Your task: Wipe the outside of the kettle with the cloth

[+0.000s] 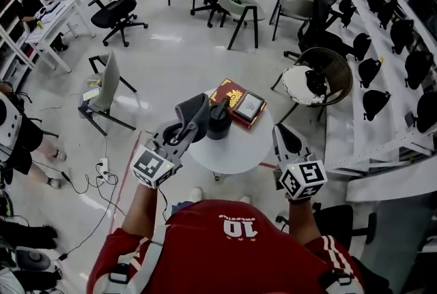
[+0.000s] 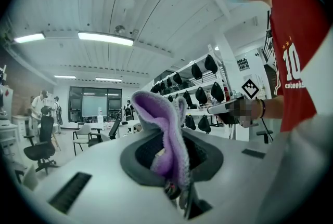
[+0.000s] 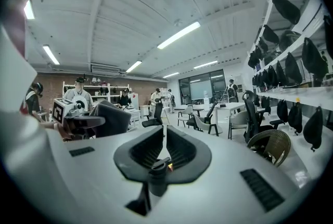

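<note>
A black kettle [image 1: 218,119] stands upright on the round white table [image 1: 239,149]. My left gripper [image 1: 186,127] is just left of the kettle, shut on a folded cloth [image 1: 193,110] that sticks up past the jaws, close to the kettle's side. In the left gripper view the cloth [image 2: 158,124] looks lavender and hangs between the jaws of my left gripper [image 2: 169,158]. My right gripper [image 1: 283,138] is over the table's right edge, apart from the kettle. In the right gripper view my right gripper [image 3: 161,153] is shut with nothing in it. Both gripper views look above the kettle.
A red box [image 1: 235,100] with a framed panel on it lies on the table behind the kettle. A wicker chair [image 1: 321,74] stands to the right, a grey chair [image 1: 106,84] to the left. Cables [image 1: 95,177] run over the floor at left.
</note>
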A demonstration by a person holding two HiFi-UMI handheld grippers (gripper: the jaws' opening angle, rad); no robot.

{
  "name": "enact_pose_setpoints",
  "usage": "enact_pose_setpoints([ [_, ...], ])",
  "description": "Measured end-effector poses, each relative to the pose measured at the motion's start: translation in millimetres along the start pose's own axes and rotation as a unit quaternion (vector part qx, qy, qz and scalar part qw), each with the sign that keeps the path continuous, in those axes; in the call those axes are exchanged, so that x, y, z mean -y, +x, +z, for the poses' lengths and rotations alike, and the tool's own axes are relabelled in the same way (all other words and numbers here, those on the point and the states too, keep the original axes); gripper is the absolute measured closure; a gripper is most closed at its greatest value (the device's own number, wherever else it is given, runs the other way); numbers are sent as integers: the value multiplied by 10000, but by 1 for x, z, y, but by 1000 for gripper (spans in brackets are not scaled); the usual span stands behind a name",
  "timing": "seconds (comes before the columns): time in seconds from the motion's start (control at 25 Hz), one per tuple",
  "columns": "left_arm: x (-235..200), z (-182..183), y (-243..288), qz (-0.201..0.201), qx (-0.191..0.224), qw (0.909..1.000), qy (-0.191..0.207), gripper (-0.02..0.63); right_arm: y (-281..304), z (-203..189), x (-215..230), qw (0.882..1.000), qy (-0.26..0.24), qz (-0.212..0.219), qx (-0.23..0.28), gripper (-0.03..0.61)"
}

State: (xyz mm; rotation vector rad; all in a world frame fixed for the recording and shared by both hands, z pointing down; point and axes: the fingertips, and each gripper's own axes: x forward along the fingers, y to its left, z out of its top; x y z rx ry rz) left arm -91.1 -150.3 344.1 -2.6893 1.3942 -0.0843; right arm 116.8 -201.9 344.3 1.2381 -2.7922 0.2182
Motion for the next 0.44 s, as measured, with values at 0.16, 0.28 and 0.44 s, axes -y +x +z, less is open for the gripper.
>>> enact_pose_setpoints([
  [0.16,-2,0,-1,3,60,9998,-168,557,0,0,2,10000,44,-42,33,546],
  [0.28,-1,-1,0,-30,15,10000,-64,557,0,0,2,10000,63,-54,45,546],
  [0.44,0,-2,-1,-75,20,9999,-70,557,1,1,1,10000,53,-57,34,546],
])
